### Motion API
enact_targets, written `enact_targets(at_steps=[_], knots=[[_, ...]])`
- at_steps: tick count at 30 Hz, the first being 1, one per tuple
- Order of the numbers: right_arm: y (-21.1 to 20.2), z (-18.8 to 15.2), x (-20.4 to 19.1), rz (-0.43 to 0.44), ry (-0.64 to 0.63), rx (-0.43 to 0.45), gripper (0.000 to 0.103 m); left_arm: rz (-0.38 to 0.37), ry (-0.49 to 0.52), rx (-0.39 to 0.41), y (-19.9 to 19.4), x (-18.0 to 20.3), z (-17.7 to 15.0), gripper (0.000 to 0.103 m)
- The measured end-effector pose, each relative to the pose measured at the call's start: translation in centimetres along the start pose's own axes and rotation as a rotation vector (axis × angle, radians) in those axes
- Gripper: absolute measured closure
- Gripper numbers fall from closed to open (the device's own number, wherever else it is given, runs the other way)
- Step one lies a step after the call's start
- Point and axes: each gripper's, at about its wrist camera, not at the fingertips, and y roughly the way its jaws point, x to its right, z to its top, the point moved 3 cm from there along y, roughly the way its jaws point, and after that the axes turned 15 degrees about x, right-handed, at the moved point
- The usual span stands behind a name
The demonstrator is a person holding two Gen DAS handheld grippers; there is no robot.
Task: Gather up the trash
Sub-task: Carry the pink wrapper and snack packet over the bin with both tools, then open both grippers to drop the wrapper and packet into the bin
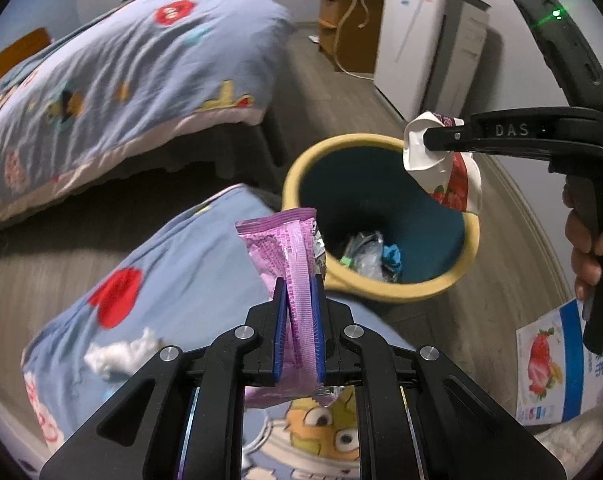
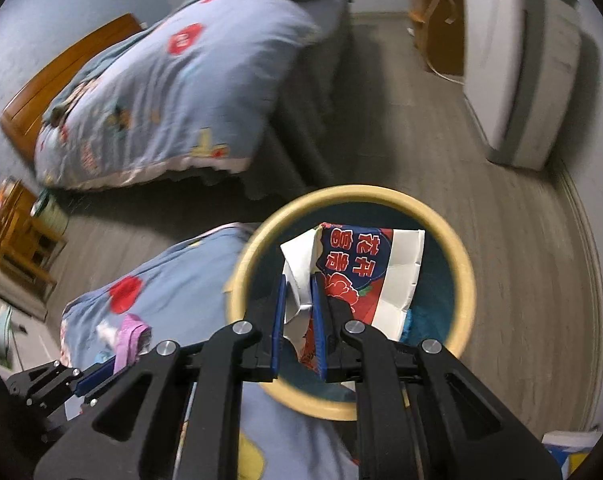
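pink wrapper (image 1: 289, 256) beside littered bin (image 1: 467, 258)

The pink wrapper (image 1: 289, 264) looks like glossy foil-lined plastic film, creased, while the red-and-white carton (image 2: 365, 276) is crumpled coated paper with a slight sheen. The bin (image 1: 385, 292) has a smooth matt cream rim and a dark teal inside. The quilt (image 1: 113, 80) is soft printed cloth, the floor (image 2: 501, 240) matt grey wood-grain boards.

A home bedroom: 2 beds draped in blue cartoon-print quilts (image 2: 173, 100), a brown wooden headboard (image 2: 65, 80), grey wood-plank floor (image 2: 421, 140), a white cabinet (image 2: 513, 64), and a yellow-rimmed round wastebasket (image 2: 459, 256) beside the nearer bed.
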Motion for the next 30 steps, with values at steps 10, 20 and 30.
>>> enact_targets(at_steps=[10, 20, 30], knots=[[2.1, -1.4, 4.2, -0.038, 0.153, -0.05, 0.091, -0.053, 0.085, 0.012, 3.9, 3.5, 2.8, 0.091], [2.8, -1.7, 4.7, -0.044, 0.221, -0.042, 0.091, -0.052, 0.102, 0.012, 7.5, 3.7, 3.3, 0.091], [2.5, -1.0, 5.3, -0.047, 0.278, 0.011, 0.08, -0.051, 0.052, 0.089, 7.8, 3.4, 4.6, 0.052]])
